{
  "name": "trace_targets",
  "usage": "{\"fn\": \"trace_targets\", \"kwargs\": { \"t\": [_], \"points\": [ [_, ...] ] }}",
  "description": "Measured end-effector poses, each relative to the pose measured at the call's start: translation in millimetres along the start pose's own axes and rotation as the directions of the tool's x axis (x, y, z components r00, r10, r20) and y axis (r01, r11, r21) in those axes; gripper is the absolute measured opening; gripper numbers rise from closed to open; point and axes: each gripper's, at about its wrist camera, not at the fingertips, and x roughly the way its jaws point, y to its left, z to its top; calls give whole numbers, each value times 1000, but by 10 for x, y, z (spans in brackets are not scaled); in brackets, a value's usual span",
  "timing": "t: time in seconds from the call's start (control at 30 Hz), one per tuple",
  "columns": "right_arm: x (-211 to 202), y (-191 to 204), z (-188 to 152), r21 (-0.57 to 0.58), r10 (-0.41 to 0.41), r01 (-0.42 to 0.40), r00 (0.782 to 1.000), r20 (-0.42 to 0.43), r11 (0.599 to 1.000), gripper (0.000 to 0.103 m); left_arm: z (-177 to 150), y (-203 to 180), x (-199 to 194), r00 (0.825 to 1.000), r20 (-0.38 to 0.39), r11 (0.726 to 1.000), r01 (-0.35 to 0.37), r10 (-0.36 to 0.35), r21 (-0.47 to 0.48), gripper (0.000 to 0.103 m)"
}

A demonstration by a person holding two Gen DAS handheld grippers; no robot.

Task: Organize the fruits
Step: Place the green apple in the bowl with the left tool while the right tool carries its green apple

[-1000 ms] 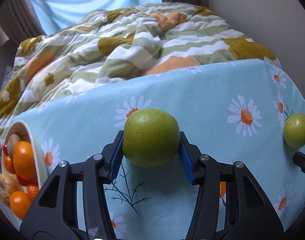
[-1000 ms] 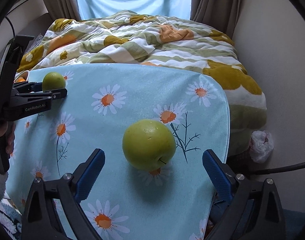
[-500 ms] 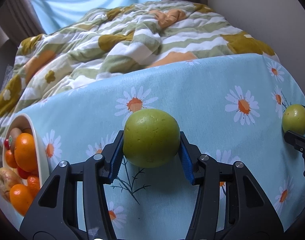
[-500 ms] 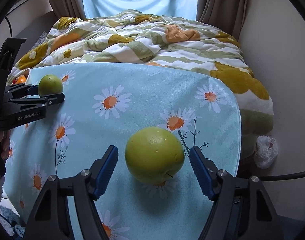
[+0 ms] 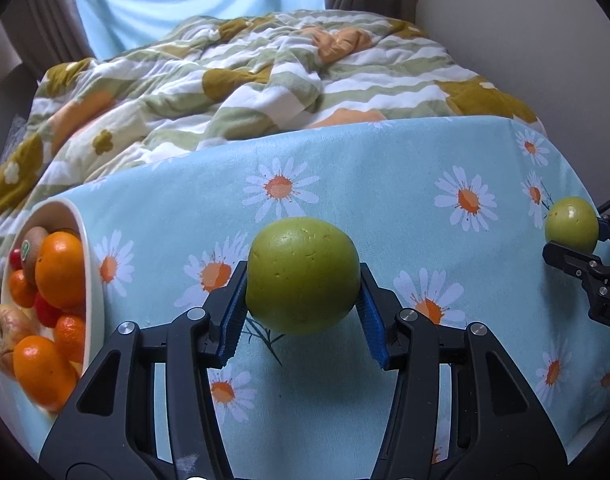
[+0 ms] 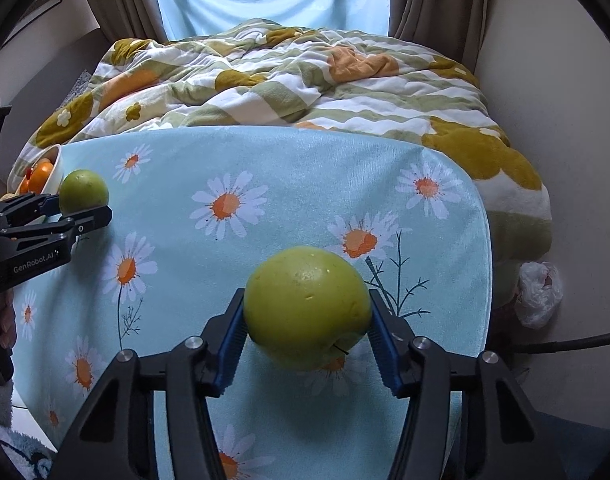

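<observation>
Both tongs carry a green fruit, which reads as a paired pickup meant to feed the white bowl [image 5: 90,280] at the bench's left edge, already heaped with oranges [image 5: 59,264] and other fruit. The left tongs [image 5: 303,312] pinch one green apple [image 5: 303,276] across its widest part between the blue pads [image 5: 231,320], holding it over the daisy-print cloth [image 5: 385,168] not far from the bowl. The right tongs [image 6: 307,334] have just been closing and now press on the second green apple [image 6: 307,314] near the bench's right end, its stem turned toward the camera. Both tongs point steeply downward over the bench, the rumpled bed quilt [image 6: 289,76] beyond.
</observation>
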Motion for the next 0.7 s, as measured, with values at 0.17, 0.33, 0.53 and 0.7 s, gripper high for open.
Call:
{"fn": "trace_targets", "kwargs": {
  "t": [0.17,0.33,0.53,0.7],
  "points": [
    [-95,226,93,-43,20,-19,1000,22,999,52,-46,97,-241,999,37,999,23,-22,-25,57],
    [-247,504,202,-73,76,-73,996,47,995,52,-86,274,-516,997,68,998,27,-23,-56,57],
    [-402,910,338,-124,117,-106,990,82,987,52,-135,573,-821,995,101,997,14,-6,-78,57],
    [-496,1251,453,-126,171,-159,981,93,979,52,-160,871,-1048,992,125,996,10,1,-88,57]
  ]
}}
